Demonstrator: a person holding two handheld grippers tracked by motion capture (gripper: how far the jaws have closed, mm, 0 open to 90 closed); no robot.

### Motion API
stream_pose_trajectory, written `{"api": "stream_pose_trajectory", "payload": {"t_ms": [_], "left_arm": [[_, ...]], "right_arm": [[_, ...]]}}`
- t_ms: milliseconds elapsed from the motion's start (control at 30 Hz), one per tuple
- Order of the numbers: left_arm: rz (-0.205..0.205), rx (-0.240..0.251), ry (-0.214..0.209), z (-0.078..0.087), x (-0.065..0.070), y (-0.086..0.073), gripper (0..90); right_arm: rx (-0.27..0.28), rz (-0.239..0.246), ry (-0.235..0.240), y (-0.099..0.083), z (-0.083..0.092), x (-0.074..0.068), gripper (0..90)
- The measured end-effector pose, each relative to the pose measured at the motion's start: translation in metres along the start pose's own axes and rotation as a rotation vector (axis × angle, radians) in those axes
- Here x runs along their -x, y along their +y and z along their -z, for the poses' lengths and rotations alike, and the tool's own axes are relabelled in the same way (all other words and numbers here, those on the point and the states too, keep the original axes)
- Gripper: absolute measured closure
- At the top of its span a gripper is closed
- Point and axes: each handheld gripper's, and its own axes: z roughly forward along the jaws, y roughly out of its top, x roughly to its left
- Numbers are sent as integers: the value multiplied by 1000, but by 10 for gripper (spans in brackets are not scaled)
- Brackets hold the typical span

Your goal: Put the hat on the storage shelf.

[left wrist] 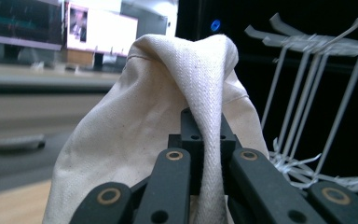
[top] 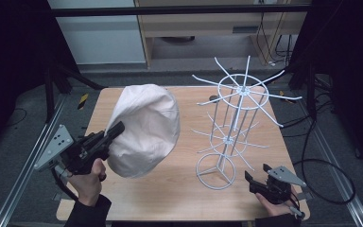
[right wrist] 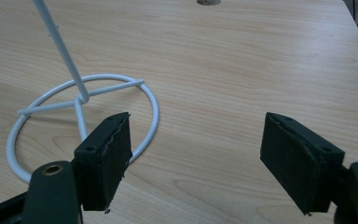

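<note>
L gripper point(top: 116, 130) is clamped on a fold of the cream cloth hat point(top: 144, 130), which hangs past its jaws, lifted off the table point(top: 179, 189), prob. for hanging on the white wire rack point(top: 236, 118). R gripper point(right wrist: 196, 156) jaws stand wide apart, nothing between; the rack's base ring lies just beyond them.

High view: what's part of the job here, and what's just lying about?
In the job:
- cream cloth hat, pinched in the shut left hand-held gripper
- white wire rack
- right hand-held gripper, open, beside the rack's base ring

Lying about:
- small round thing on the table's far edge
- black cables on the floor
</note>
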Motion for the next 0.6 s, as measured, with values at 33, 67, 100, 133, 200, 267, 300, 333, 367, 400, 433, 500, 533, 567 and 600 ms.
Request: {"api": "stream_pose_trajectory", "payload": {"t_ms": [33, 67, 100, 133, 200, 267, 300, 333, 367, 400, 433, 500, 533, 567, 600], "left_arm": [[-1, 14, -8, 1, 3, 2, 876], [-5, 27, -18, 2, 6, 5, 876], [-7, 48, -28, 3, 9, 8, 876], [-5, 62, -40, 4, 12, 11, 876], [-2, 92, -61, 5, 16, 15, 876], [3, 119, -82, 5, 20, 19, 876], [4, 125, -90, 6, 21, 20, 876], [6, 133, -100, 5, 23, 23, 876], [7, 140, -105, 5, 24, 24, 876], [9, 148, -114, 5, 26, 27, 876], [9, 156, -120, 5, 27, 29, 876], [5, 181, -136, 5, 31, 35, 876], [4, 193, -144, 6, 32, 38, 876], [2, 200, -150, 6, 34, 40, 876], [-2, 212, -155, 7, 35, 42, 876]], "right_arm": [[0, 0, 0, 0, 0, 0, 249], [0, -1, 1, 0, 0, 0, 249], [-1, 0, 1, 0, 0, 0, 248], [-1, 0, 2, 0, 0, 0, 248], [-1, 0, 2, 0, 0, 0, 247], [-2, 0, 3, 0, 0, 0, 246], [-1, 3, 0, 0, -1, 0, 246], [-1, 2, 1, 0, -1, 0, 246], [-2, 1, 1, 0, -1, 0, 246], [-2, 2, 1, -1, -1, 0, 246], [-3, 1, 2, 0, -1, 0, 245], [-5, 2, 3, 0, -1, 0, 245], [-5, 3, 3, 0, -1, 0, 245], [-5, 4, 3, -1, -1, 0, 245], [-6, 4, 3, -1, -1, 0, 244]]}}
